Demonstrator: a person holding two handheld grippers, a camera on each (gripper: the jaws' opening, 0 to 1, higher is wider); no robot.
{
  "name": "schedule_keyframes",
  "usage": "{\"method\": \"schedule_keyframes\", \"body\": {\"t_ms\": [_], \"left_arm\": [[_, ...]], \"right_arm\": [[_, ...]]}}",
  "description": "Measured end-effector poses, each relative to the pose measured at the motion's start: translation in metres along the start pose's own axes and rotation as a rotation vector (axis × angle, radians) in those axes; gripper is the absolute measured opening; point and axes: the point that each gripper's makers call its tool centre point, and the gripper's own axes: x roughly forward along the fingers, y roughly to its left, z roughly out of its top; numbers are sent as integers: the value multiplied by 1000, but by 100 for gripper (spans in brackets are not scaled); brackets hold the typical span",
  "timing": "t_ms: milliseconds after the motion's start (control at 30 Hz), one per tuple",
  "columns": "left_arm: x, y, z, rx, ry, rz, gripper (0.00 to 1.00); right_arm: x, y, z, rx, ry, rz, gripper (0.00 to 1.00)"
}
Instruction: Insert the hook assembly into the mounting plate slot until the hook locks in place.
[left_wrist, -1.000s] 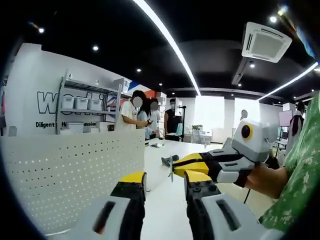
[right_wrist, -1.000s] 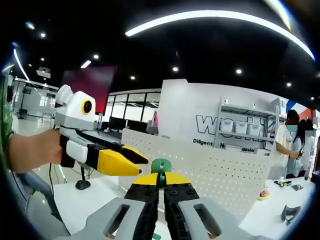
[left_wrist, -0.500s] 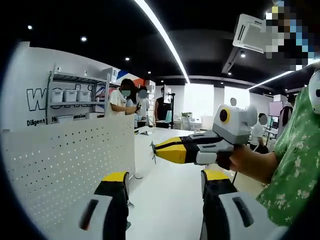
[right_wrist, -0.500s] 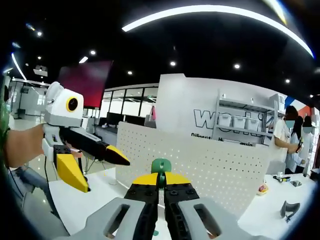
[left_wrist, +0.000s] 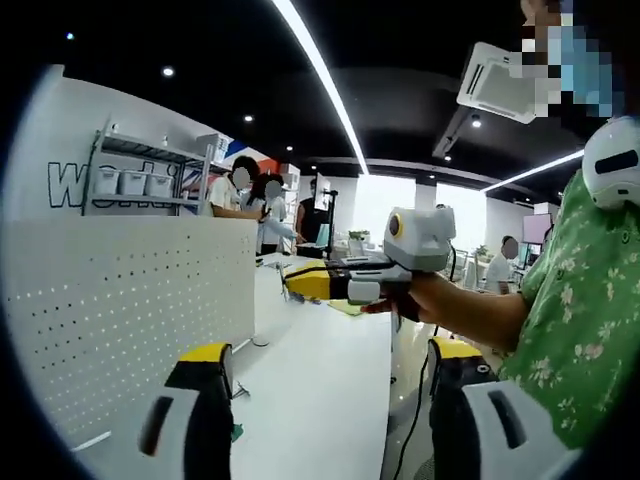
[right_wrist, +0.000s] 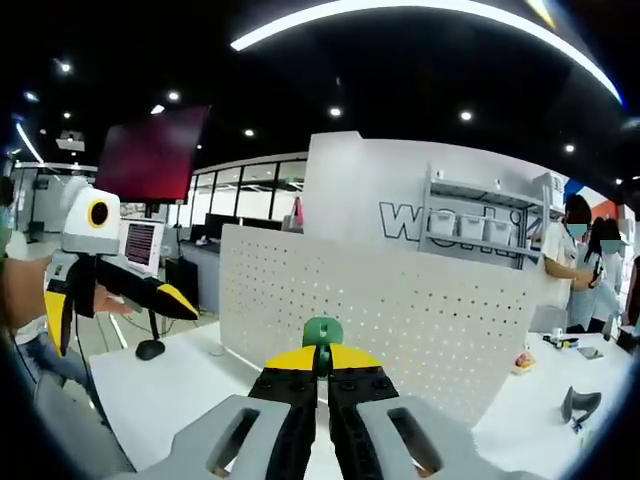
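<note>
Green plastic pokes up between the closed fingers of the right gripper (right_wrist: 321, 375): the hook assembly (right_wrist: 322, 332) is pinched there, its rounded head just clear of the yellow tips, held in front of the white pegboard mounting plate (right_wrist: 400, 310) that stands upright on the white bench (right_wrist: 170, 385). From the right gripper view the plate faces us broadly, rows of small holes across it, and the left gripper (right_wrist: 110, 290) hangs off to the side with its yellow-tipped fingers spread wide and nothing in them. The left gripper view gives the other angle: its own fingers (left_wrist: 205, 365) stand far apart and empty, the plate (left_wrist: 120, 320) runs along the side, and the right gripper (left_wrist: 300, 281) comes in held by a hand (left_wrist: 420, 300), its tips together. A green patterned sleeve (left_wrist: 580, 320) shows at the edge, and people stand near a shelf (left_wrist: 130, 170) further back.
</note>
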Motion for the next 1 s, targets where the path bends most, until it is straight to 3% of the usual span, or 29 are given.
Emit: {"method": "schedule_keyframes", "body": {"t_ms": [133,200,367,733,1000], "left_arm": [[-14,-2,-14,-3,-20,10,86],[-18,1,-17,-9,-43,46,92],[-28,-1,-36,-3,-20,64,91],[-33,-6,-34,-3,-46,66,94],[-35,8,-30,-17,-67,111,94]], "right_arm": [[5,-4,-7,5,12,-8,1],[8,-6,-11,9,21,-10,1],[11,-9,-15,2,24,-25,1],[29,-24,-8,-12,-2,-88,1],[47,-34,-7,-11,-11,-114,1]]}}
